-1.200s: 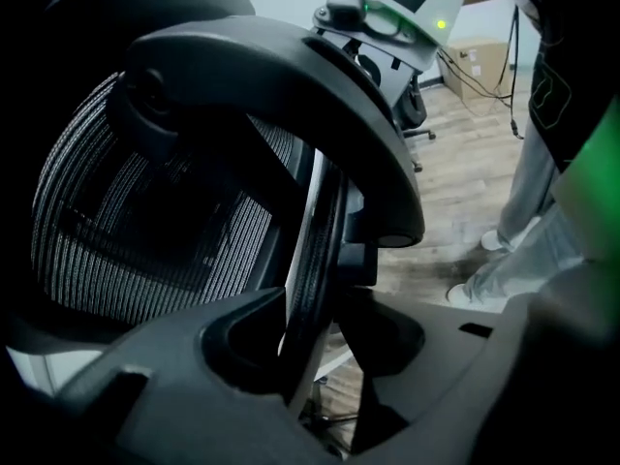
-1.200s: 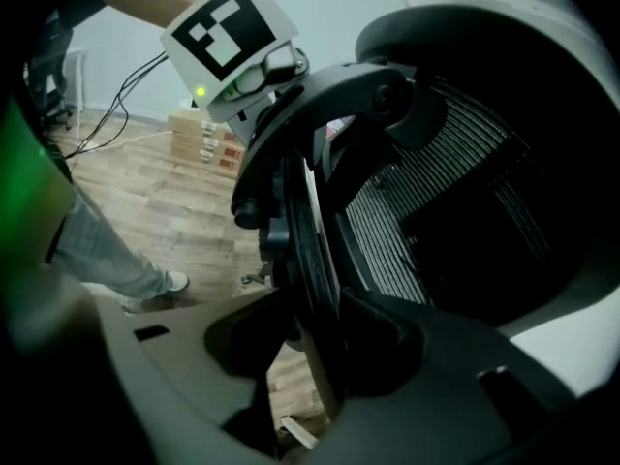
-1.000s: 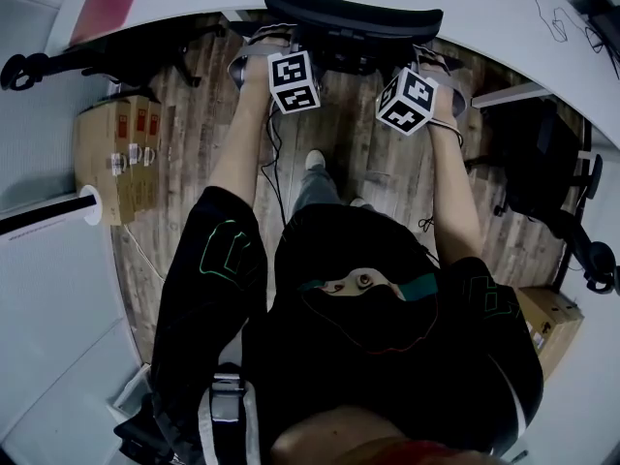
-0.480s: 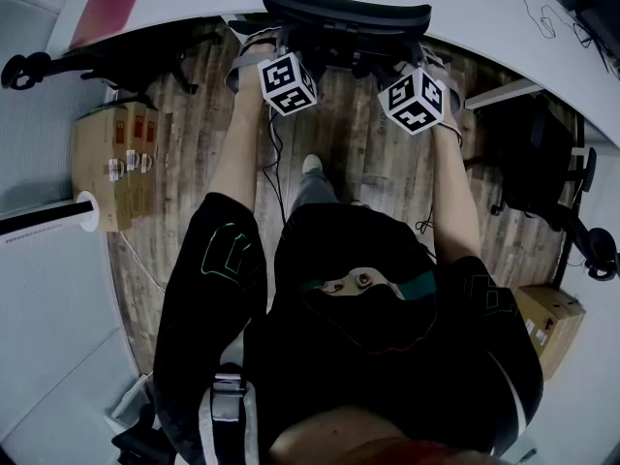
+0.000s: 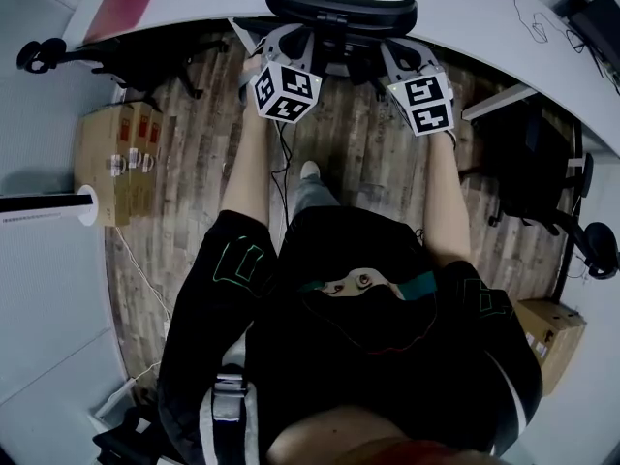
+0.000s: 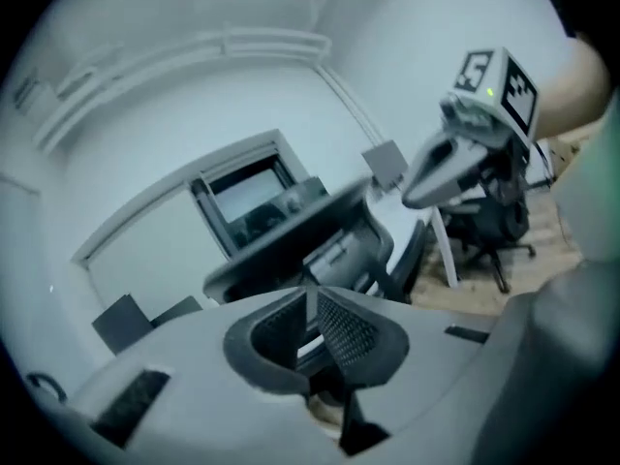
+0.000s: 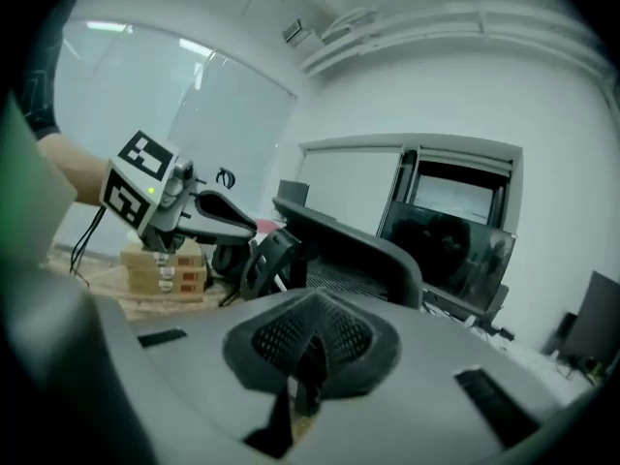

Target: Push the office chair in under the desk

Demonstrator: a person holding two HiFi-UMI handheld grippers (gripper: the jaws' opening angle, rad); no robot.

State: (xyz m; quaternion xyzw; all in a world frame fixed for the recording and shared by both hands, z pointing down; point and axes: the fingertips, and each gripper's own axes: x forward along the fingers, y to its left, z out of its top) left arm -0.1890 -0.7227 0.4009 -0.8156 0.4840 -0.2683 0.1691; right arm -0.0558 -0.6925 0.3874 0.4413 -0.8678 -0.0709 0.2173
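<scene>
From my remote station, the office chair [image 5: 339, 13] stands tucked in at the white desk [image 5: 484, 27], its black backrest at the curved edge and its seat out of sight beneath the top. The operator's arms reach forward side by side, each carrying a marker cube. The left tongs [image 6: 312, 308] have just been closing and are nearly together, with only a thin slit between the meshed pads and nothing in it. The right tongs [image 7: 312, 342] have just been closing too and now sit pad against pad, empty. Both point toward the backrest from just beside it, one at each end. In the two gripper views the backrest lies beyond the tips rather than between them, and I cannot tell whether either tip touches it. Stacked cardboard boxes [image 5: 116, 153] sit on the wooden floor [image 5: 358, 153] to the left. A second black chair [image 5: 542, 177] stands at the right, and another box [image 5: 554, 327] lies nearer the operator on that side.
</scene>
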